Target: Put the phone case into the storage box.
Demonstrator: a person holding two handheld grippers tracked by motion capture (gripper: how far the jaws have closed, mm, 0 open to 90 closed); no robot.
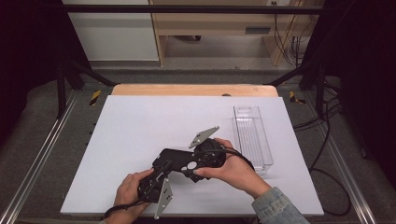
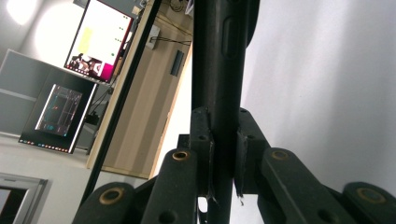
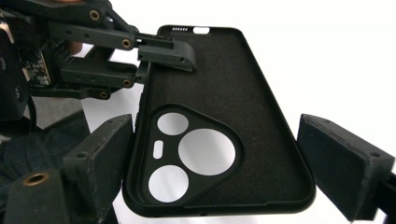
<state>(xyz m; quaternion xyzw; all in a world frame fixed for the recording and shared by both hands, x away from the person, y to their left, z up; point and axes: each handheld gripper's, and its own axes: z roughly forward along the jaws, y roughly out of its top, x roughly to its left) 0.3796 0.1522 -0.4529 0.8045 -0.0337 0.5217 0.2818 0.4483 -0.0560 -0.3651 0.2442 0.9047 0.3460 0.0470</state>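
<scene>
Currently mid-handover: black soft-lined phone case with triangular camera cutout [image 3: 219, 121] hanging above white table sheet [image 1: 140, 126], near front edge. Left gripper [image 2: 223, 163] clamping case edge, pads pressing both faces. Right gripper [image 3: 219, 172] standing wide, jaws straddling case's camera end, left pad about touching rim, right pad apart. Clear plastic tray [image 1: 254, 140] lying just right of hands. Judgement: next move calling for right jaws closing across case width before left releasing.

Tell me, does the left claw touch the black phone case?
Touching. The left gripper view shows the left claw with both pads pressed on the edge of the phone case.
</scene>
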